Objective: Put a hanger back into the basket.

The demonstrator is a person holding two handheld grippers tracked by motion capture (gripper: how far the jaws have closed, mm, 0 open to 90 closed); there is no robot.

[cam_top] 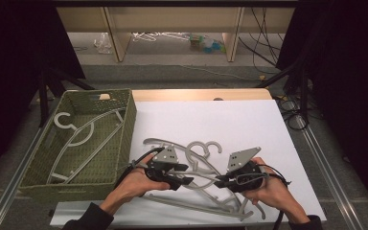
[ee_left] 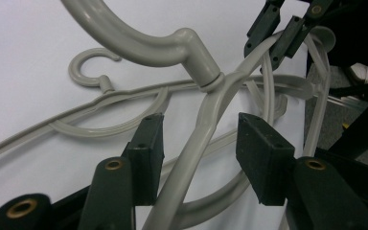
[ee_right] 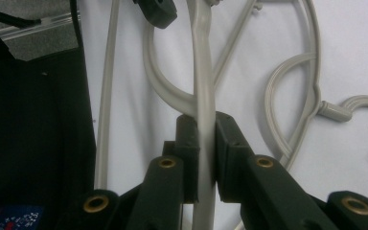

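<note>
Several grey plastic hangers (cam_top: 205, 162) lie tangled on the white table top (cam_top: 230, 120). In the right gripper view, my right gripper (ee_right: 205, 120) is shut on the thin arm of one hanger (ee_right: 202, 72), with both pads pressed against it. The same hanger's arm (ee_left: 191, 158) runs between the jaws of my left gripper (ee_left: 200, 120), which stand apart on either side without touching it. Its thick hook (ee_left: 139, 40) curves away above. From the high view, the left gripper (cam_top: 187, 175) and the right gripper (cam_top: 219, 182) face each other over the pile, a hand on each.
A green woven basket (cam_top: 127, 129) stands at the table's left and holds another grey hanger (cam_top: 79, 136). More hanger hooks (cam_top: 206, 147) lie just beyond the grippers. The table's near edge is close behind both hands. Shelving and cables sit on the floor at the back.
</note>
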